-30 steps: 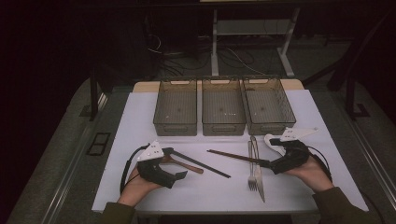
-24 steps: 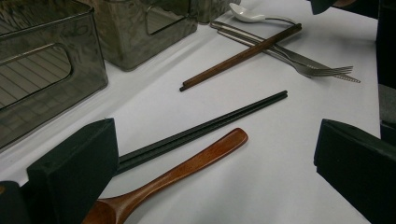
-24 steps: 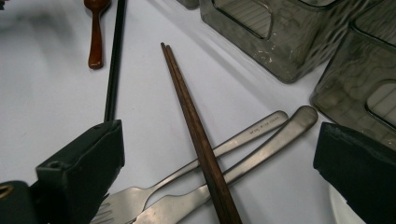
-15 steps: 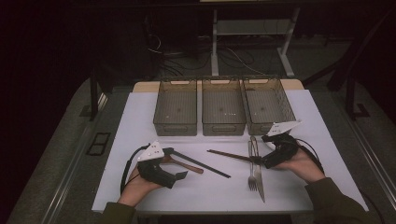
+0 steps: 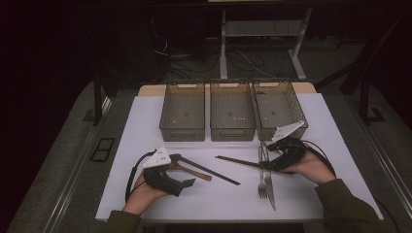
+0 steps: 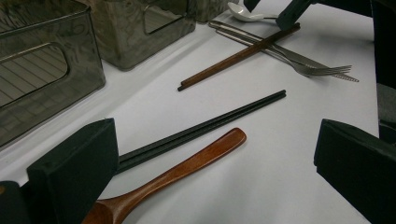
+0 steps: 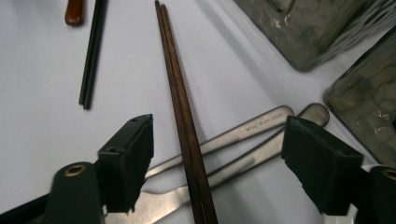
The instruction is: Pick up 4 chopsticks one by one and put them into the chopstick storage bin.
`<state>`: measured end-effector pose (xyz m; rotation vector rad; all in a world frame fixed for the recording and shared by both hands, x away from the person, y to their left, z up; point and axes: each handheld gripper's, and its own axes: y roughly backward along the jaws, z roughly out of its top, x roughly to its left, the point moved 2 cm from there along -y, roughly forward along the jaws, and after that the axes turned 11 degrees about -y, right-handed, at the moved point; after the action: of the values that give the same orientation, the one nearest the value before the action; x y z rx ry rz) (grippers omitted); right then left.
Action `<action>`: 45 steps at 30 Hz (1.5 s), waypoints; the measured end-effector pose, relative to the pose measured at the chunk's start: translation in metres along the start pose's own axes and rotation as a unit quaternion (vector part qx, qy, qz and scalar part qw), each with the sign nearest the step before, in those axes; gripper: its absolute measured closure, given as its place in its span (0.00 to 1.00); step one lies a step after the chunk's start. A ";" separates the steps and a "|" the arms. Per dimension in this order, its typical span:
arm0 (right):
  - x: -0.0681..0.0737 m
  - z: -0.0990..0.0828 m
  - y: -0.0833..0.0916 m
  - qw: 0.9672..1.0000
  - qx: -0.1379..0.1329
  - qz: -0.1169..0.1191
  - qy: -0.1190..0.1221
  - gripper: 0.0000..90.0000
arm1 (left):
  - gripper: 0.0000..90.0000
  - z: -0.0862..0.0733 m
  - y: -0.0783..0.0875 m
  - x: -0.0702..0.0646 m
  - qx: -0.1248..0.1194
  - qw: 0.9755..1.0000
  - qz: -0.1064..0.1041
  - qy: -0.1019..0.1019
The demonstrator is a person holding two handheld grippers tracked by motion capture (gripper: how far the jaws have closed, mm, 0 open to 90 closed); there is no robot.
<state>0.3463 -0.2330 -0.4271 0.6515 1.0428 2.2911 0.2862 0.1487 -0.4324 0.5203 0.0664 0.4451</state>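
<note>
The brown chopsticks (image 7: pixel 184 121) lie across the fork (image 5: pixel 262 180) and knife (image 5: pixel 269 187) handles on the table (image 5: pixel 145 121), right between my right gripper (image 7: pixel 219 158) fingers, which are wide open. If I close low I'd probably snag the metal handles and drag them along. My left gripper (image 6: pixel 210 172) is wide open too, over the black chopsticks (image 6: pixel 210 123) and wooden spoon (image 6: pixel 187 170), with plenty of bare table toward the near edge and the three bins (image 5: pixel 232 114) beyond.

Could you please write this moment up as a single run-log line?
left gripper: open, by wooden spoon | right gripper: open, straddling brown chopsticks | chopsticks: lying across fork and knife | bins: empty
</note>
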 end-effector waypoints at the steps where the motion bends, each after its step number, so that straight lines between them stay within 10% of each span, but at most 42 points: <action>1: 0.000 -0.001 0.000 1.000 0.004 0.000 0.003 0.35 | 0.00 0.000 0.000 0.000 0.000 1.000 0.000 0.000; 16: 0.002 -0.007 -0.008 0.998 0.044 0.010 0.043 0.69 | 0.00 0.000 0.000 0.000 0.001 1.000 -0.001 0.000; 45: 0.006 -0.009 -0.017 0.997 0.068 -0.002 0.038 0.86 | 0.00 0.000 0.000 0.000 -0.002 1.000 -0.002 -0.001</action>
<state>0.3410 -0.2244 -0.4445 0.6178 1.2432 2.2716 0.2858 0.1487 -0.4323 0.5176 0.0645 0.4405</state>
